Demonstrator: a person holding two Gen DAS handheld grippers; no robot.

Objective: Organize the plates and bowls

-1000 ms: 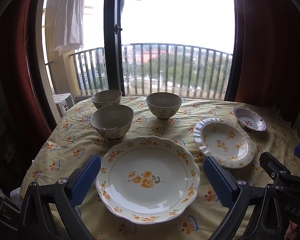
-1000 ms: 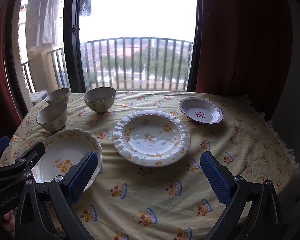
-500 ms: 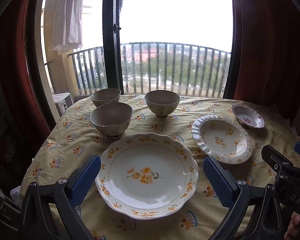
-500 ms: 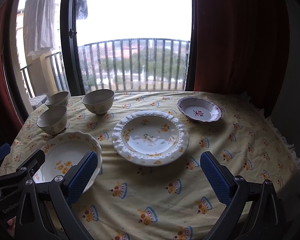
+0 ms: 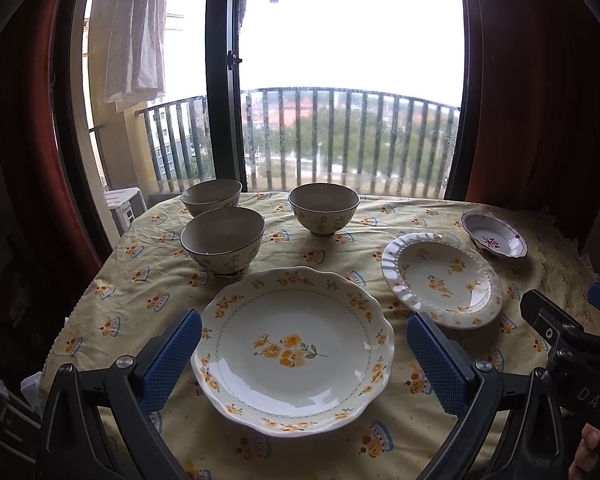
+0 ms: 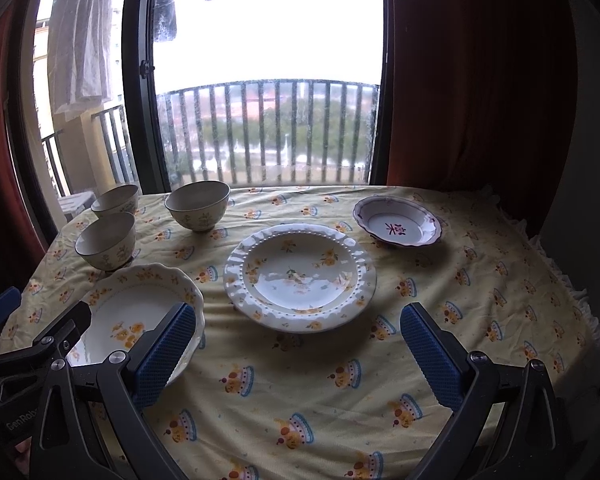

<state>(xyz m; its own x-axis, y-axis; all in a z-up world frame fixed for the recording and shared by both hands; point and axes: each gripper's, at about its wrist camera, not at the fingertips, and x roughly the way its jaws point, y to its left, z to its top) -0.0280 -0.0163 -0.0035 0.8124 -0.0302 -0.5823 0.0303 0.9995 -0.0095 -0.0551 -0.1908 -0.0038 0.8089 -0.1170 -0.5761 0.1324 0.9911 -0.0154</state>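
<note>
A large scalloped plate [image 5: 292,348] with yellow flowers lies near the table's front, and my left gripper [image 5: 300,344] hovers open above it, its blue pads on either side. Right of it sits a beaded-rim deep plate [image 5: 440,280] [image 6: 300,276], then a small purple-rimmed dish [image 5: 494,234] [image 6: 398,226]. Three floral bowls stand at the back left: a near one [image 5: 222,238], a far left one [image 5: 211,197] and a middle one [image 5: 323,207]. My right gripper [image 6: 296,346] hangs open over bare cloth in front of the deep plate, holding nothing.
The round table wears a yellow patterned cloth [image 6: 480,280] that drops off at the edges. Red curtains [image 6: 480,80] and a dark window frame [image 5: 220,80] stand behind it, with a balcony railing beyond. A fingertip [image 5: 588,446] shows at the lower right.
Both grippers have tilted up and drawn back slightly, so the dishes sit a little lower in view. No dish has moved and both grippers stay open.
</note>
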